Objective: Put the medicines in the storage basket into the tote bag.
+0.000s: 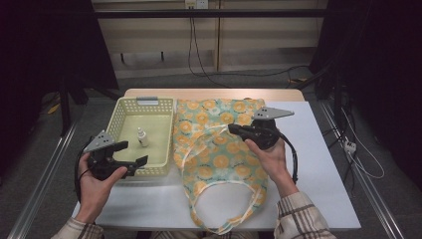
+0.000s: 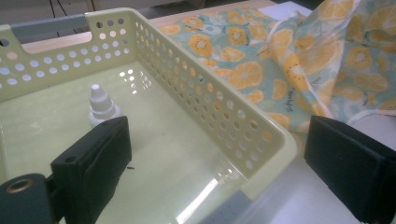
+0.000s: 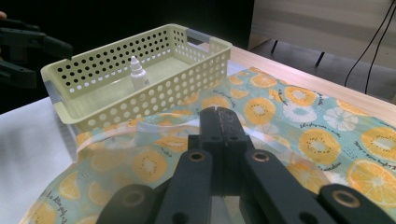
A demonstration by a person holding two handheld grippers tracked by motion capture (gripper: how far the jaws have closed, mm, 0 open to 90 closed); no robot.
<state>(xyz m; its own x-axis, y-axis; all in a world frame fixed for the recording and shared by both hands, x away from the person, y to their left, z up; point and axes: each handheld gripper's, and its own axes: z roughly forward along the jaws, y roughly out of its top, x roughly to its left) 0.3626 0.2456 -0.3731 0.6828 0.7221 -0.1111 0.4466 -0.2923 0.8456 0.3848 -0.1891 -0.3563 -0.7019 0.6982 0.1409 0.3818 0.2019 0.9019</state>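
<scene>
- The left gripper [image 1: 133,153] hangs over the near left part of the tabletop [image 1: 323,164], at the near end of the basket [image 1: 164,130]; its jaws stand wide apart and hold nothing.
- In the left gripper view one jaw sits over the inside of the basket and the other outside its right wall, so the near right corner of the basket [image 2: 261,140] lies between them, with no contact visible.
- The right gripper [image 1: 233,128] is over the middle of the tabletop, above the cloth bag [image 1: 219,149]; its jaws are pressed together.
- A lifted fold of the cloth bag [image 3: 140,158] rises toward the right gripper [image 3: 219,114], with a pale edge running up to the tip. Whether the fabric is pinched between the jaws I cannot tell.
- The cloth bag, teal with orange-slice print, lies spread from the far edge of the tabletop to the near edge, its looped handles [image 1: 226,219] reaching the near edge.
- The pale yellow perforated basket stands at the far left of the tabletop, its right wall just beside the left edge of the bag.
- A small white dropper bottle [image 1: 142,137] stands upright on the basket floor, about in the middle; it shows also in the left gripper view [image 2: 101,103] and the right gripper view [image 3: 137,72].
</scene>
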